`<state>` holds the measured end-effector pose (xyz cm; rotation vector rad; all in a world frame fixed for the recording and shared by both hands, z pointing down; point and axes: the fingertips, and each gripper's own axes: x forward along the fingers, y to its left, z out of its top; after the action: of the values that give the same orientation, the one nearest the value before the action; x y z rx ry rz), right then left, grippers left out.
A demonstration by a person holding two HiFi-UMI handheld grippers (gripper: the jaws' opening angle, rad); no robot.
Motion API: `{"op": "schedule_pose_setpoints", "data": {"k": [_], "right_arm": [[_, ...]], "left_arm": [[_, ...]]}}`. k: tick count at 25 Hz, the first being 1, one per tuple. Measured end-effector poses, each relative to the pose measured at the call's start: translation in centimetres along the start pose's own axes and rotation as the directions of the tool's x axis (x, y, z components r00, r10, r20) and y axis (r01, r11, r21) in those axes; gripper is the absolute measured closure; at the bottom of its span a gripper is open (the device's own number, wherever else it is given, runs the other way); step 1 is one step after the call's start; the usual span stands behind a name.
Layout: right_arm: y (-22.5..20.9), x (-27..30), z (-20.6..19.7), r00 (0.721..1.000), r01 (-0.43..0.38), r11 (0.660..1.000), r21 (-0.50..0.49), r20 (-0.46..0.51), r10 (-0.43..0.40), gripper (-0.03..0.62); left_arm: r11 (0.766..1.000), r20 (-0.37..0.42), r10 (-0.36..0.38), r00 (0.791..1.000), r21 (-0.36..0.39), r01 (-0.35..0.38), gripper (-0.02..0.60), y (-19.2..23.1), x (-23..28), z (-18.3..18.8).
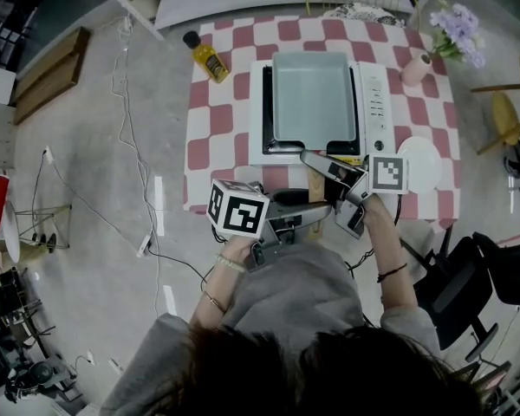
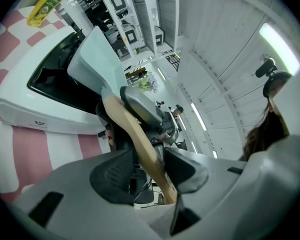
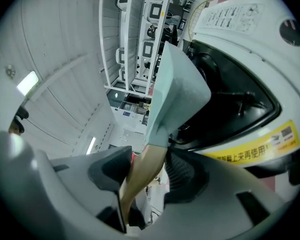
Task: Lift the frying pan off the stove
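Red-and-white checked cloth (image 1: 217, 137) covers the table, with a glossy white stove (image 1: 377, 102) at its middle. On the stove's black top sits the frying pan (image 1: 312, 94), a smooth, pale blue-green rectangle with a raised rim. Its long axis runs from the far table edge to the near one. The tan wooden handle (image 2: 132, 129) points back toward the person. The left gripper (image 2: 149, 166) and the right gripper (image 3: 146, 169) come in from opposite sides. Each has its ribbed dark pads closed partway onto the handle, pressing it from both sides.
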<state>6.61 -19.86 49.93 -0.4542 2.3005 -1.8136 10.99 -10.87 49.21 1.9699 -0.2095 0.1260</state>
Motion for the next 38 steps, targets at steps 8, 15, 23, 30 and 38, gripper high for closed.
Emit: {"op": "schedule_pose_setpoints", "data": {"k": [8, 15, 23, 30, 38], "right_arm": [[0.0, 0.0, 0.1, 1.000, -0.013, 1.000, 0.018, 0.009, 0.013, 0.381], [-0.1, 0.2, 0.2, 0.999, -0.023, 0.999, 0.023, 0.025, 0.022, 0.387], [0.1, 0.2, 0.2, 0.999, -0.021, 1.000, 0.012, 0.040, 0.020, 0.387], [1.4, 0.5, 0.8, 0.997, -0.046, 0.999, -0.007, 0.062, 0.046, 0.387], [3.4, 0.6, 2.0, 0.992, -0.078, 0.996, -0.039, 0.092, 0.081, 0.387]], "left_arm": [[1.000, -0.022, -0.004, 1.000, 0.024, 0.005, 0.385, -0.2, 0.1, 0.0], [0.999, -0.034, 0.004, 0.999, 0.039, -0.003, 0.385, -0.1, -0.1, 0.0], [0.998, -0.038, 0.008, 0.999, 0.056, -0.006, 0.385, -0.1, -0.1, 0.0], [0.996, -0.033, 0.008, 0.999, 0.091, -0.005, 0.385, -0.8, -0.5, 0.7], [0.989, -0.022, 0.008, 1.000, 0.148, -0.005, 0.385, -2.2, -1.2, 2.0]]}}
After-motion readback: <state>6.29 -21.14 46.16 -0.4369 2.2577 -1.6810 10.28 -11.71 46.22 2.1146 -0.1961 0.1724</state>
